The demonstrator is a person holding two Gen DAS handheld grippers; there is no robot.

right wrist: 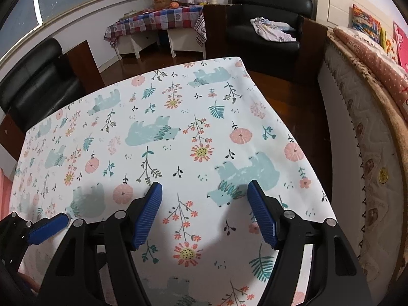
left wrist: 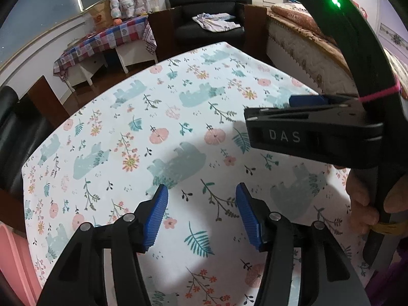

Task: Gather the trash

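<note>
- At the far left edge, a pink object [left wrist: 12, 260] lay beside the table; what it was could not be told.
- The left gripper [left wrist: 201, 215] hung over the patterned tablecloth [left wrist: 178, 107], its blue pads spread apart with nothing between them.
- The right gripper [right wrist: 205, 210] hovered just beside it over the same cloth, jaws likewise spread and empty; a hand [left wrist: 362, 199] gripped its handle.
- No trash showed on the cloth in either view, so its place could not be told.
- At the right stood a bed [right wrist: 357, 127].
</note>
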